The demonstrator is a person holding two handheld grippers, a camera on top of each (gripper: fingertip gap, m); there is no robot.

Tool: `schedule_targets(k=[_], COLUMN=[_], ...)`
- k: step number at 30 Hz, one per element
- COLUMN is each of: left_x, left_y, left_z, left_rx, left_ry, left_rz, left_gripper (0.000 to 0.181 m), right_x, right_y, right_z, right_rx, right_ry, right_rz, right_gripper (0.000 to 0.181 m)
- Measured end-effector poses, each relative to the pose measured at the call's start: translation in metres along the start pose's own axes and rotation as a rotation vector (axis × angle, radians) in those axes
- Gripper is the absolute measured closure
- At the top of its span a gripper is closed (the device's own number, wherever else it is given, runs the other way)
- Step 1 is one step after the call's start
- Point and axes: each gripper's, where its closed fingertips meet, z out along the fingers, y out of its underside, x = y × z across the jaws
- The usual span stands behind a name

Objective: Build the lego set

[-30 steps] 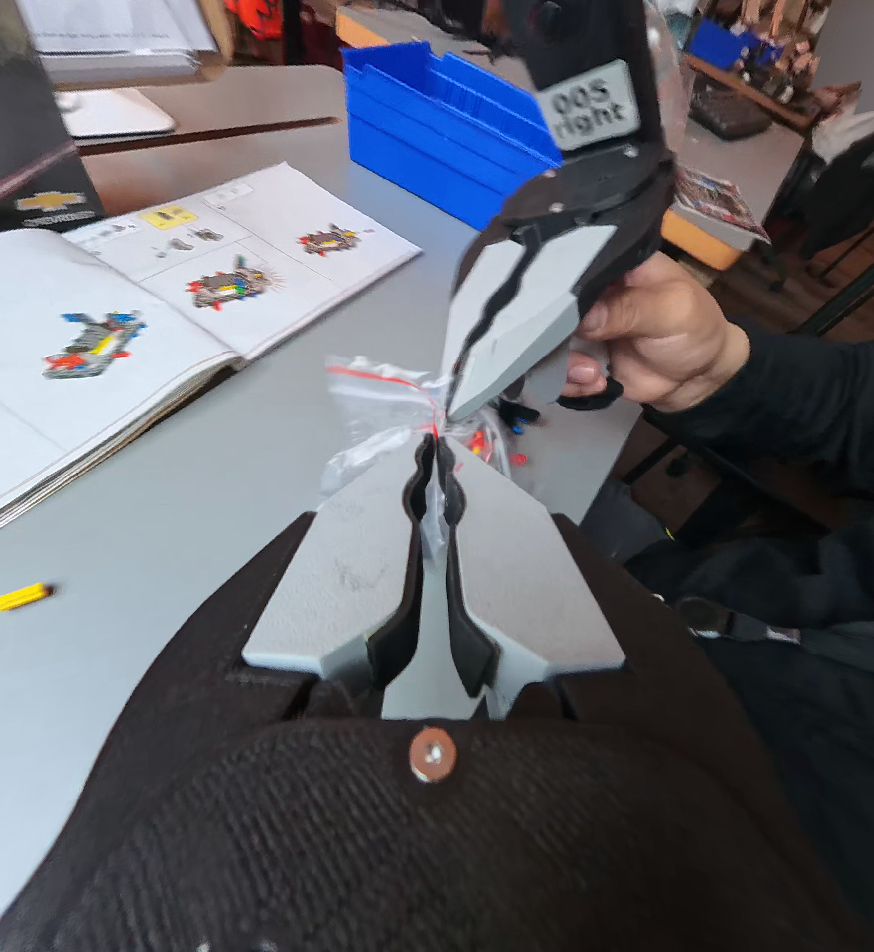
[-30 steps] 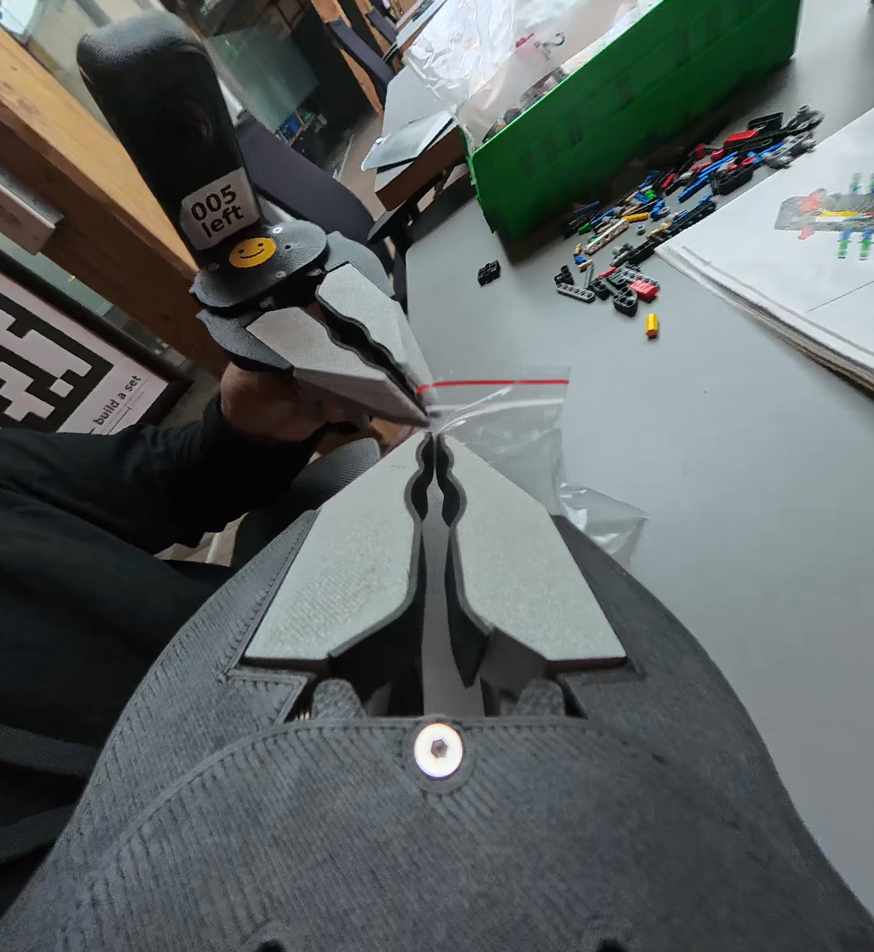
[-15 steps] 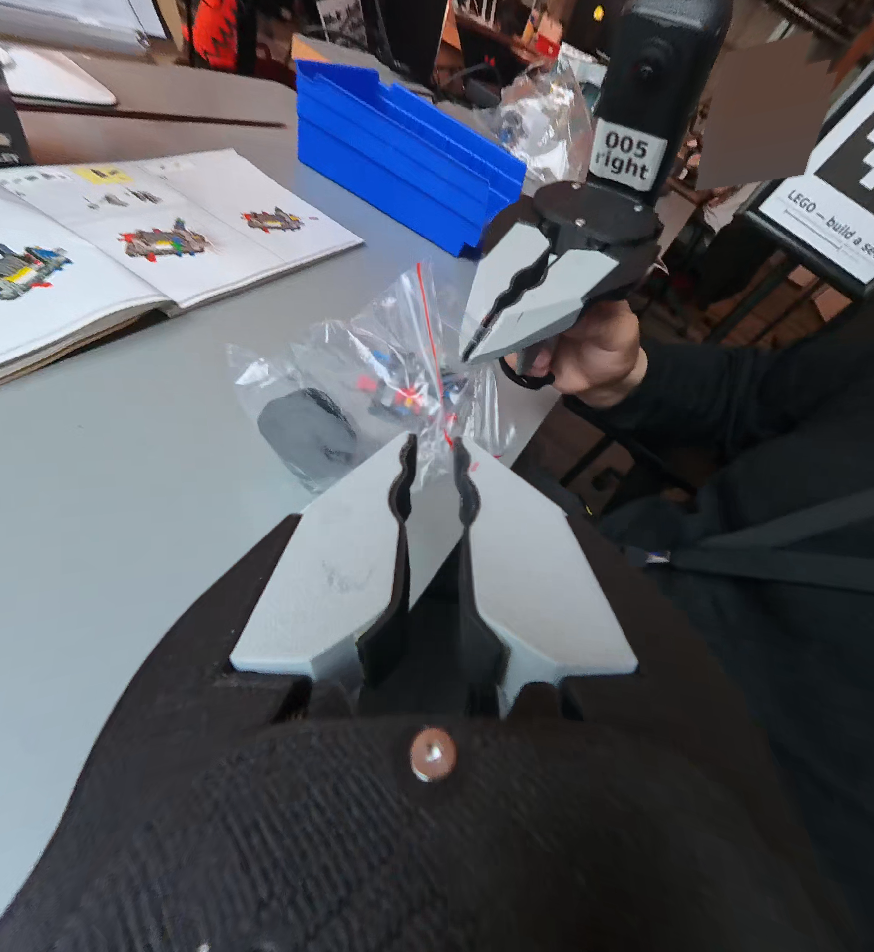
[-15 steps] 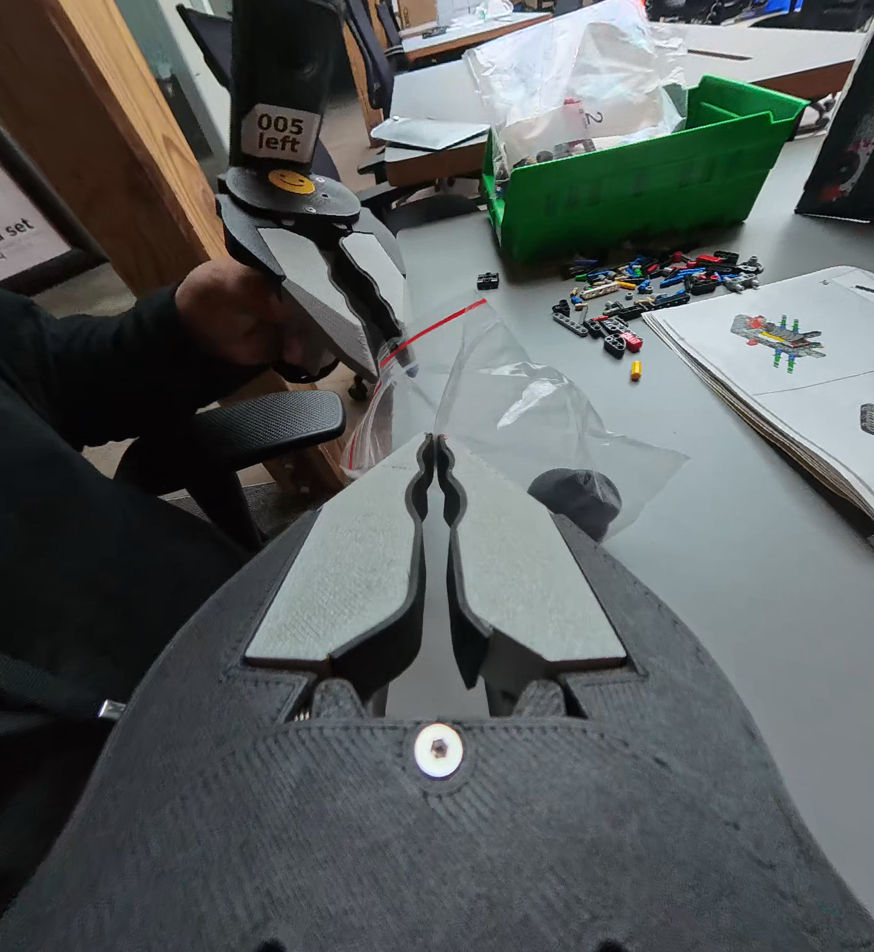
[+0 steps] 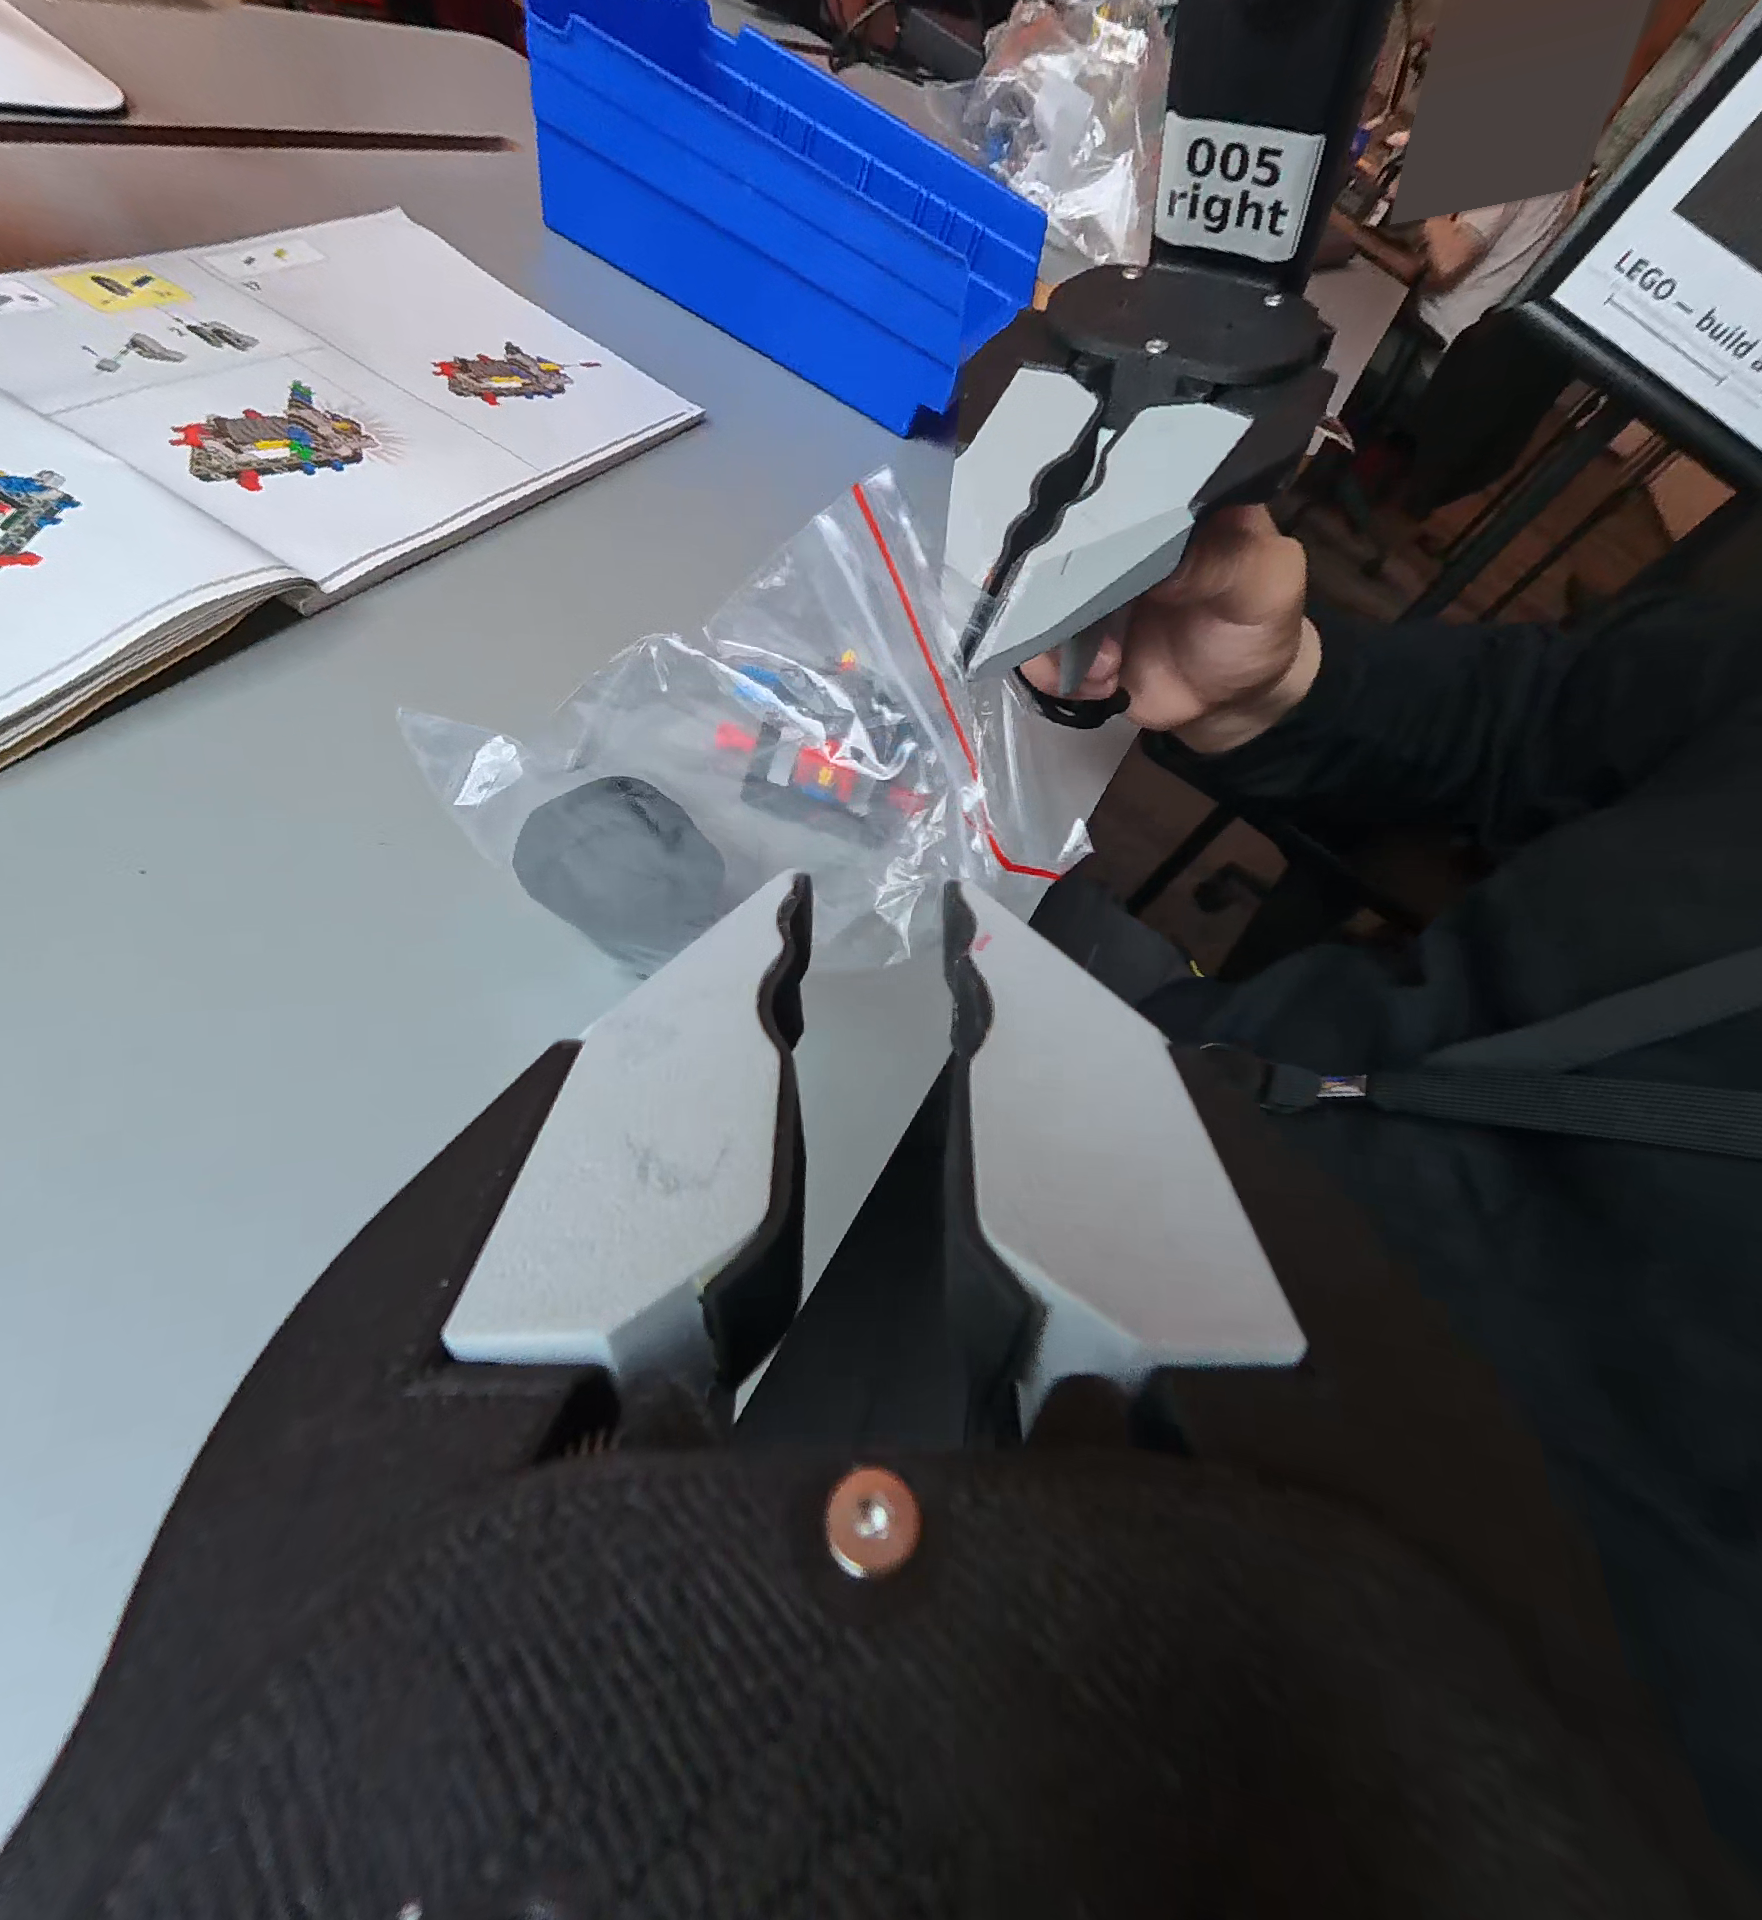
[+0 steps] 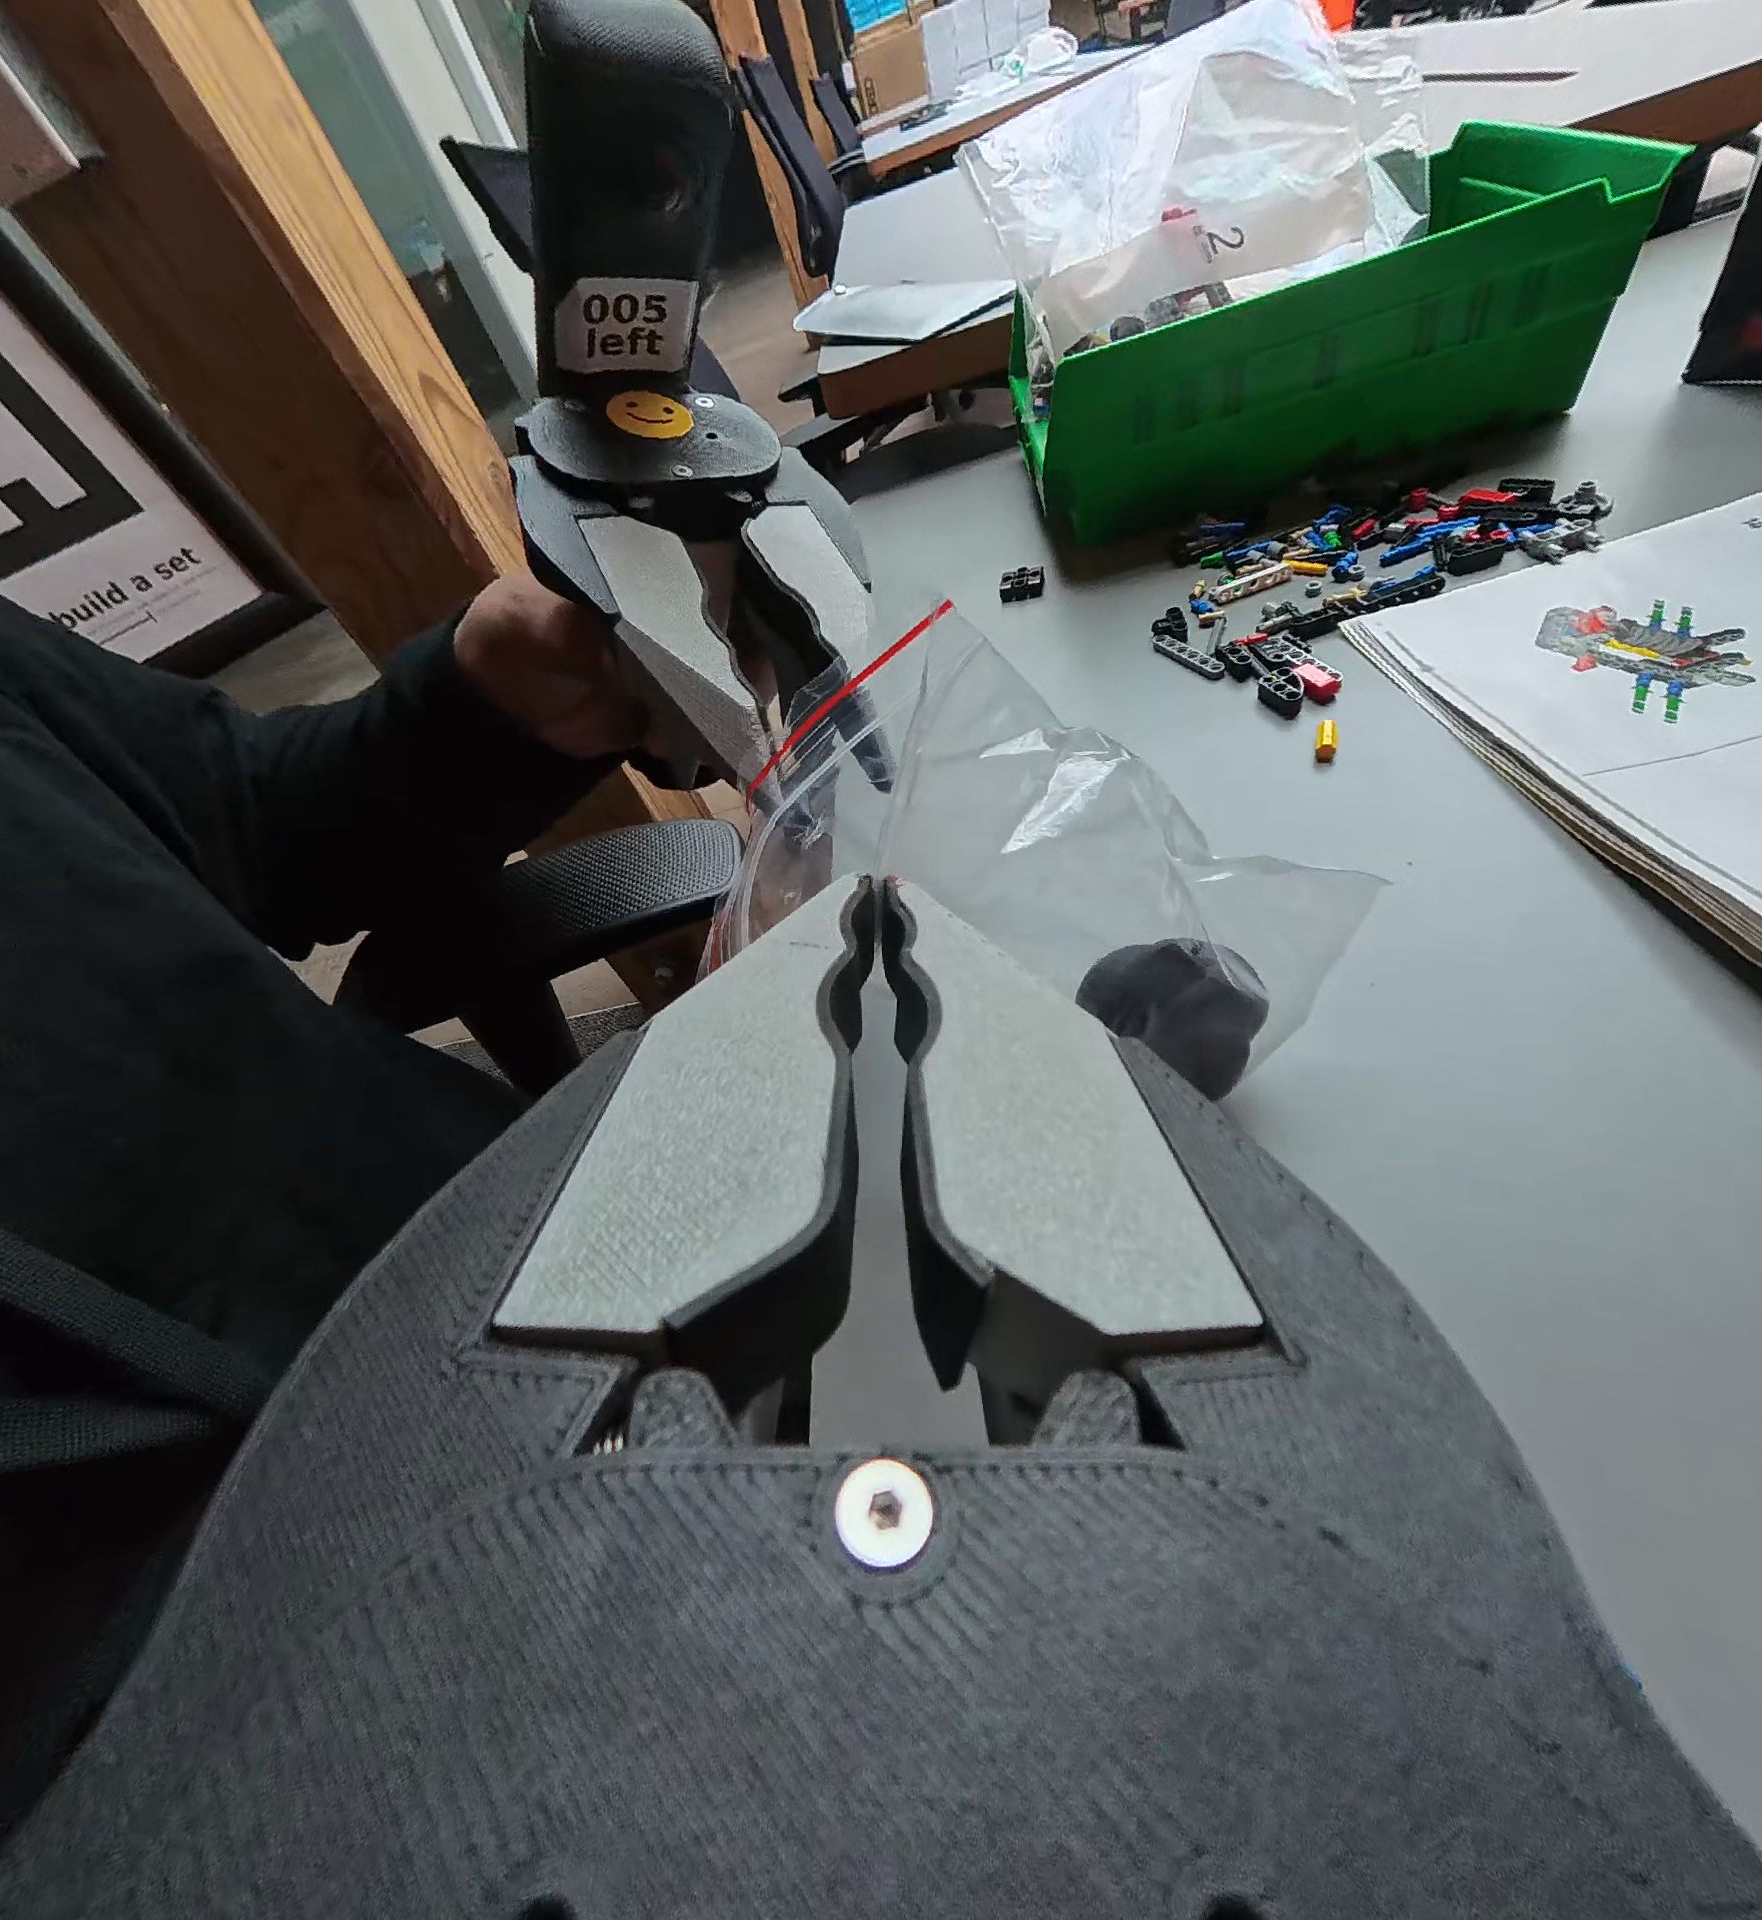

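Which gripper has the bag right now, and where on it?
Right gripper pinches the clear bag at its red-striped mouth edge; left gripper is open, holding nothing.

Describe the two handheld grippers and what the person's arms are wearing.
Both the left gripper and the right gripper have black textured plastic bodies, two pointed grey fingers with wavy black inner pads, and a black post bearing a white label. The left one also carries a yellow smiley sticker. Both arms wear black long sleeves.

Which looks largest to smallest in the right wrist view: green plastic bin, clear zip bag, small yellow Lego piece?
1. Clear zip bag, though it sits nearest the camera.
2. Green plastic bin, close in apparent size.
3. Small yellow Lego piece, clearly smallest.
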Motion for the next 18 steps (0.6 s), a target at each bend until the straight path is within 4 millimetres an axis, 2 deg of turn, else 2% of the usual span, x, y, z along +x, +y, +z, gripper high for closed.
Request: schedule_targets(k=[3, 7, 9, 11, 12, 14, 16, 18], left_x=[0.002, 0.010, 0.006, -0.001, -0.001, -0.012, -0.034, -0.051], left_y=[-0.005, -0.024, -0.026, -0.022, -0.018, -0.007, 0.005, 0.017], left_z=[-0.004, -0.010, -0.008, -0.002, 0.001, 0.004, -0.001, -0.007], left_rx=[0.008, 0.056, 0.039, -0.009, -0.037, -0.079, -0.124, -0.152], left_ry=[-0.009, -0.008, -0.048, -0.086, -0.085, -0.119, -0.202, -0.241], left_rz=[0.017, 0.020, 0.029, 0.041, 0.053, 0.081, 0.095, 0.099], left_gripper=[0.155, 0.143, 0.136, 0.135, 0.146, 0.181, 0.181, 0.181], right_x=[0.001, -0.001, -0.003, -0.005, -0.006, -0.008, -0.003, 0.014], right_y=[-0.001, 0.000, 0.001, 0.003, 0.005, 0.008, 0.010, 0.007], right_z=[0.000, 0.003, 0.006, 0.011, 0.015, 0.023, 0.026, 0.022], right_rx=[0.008, 0.003, -0.002, -0.020, -0.036, -0.073, -0.105, -0.129], right_ry=[-0.008, -0.030, -0.043, -0.059, -0.071, -0.085, -0.071, -0.015], right_rz=[0.010, 0.019, 0.021, 0.024, 0.024, 0.014, -0.007, -0.018], right_gripper=[0.181, 0.181, 0.181, 0.181, 0.181, 0.181, 0.177, 0.168])
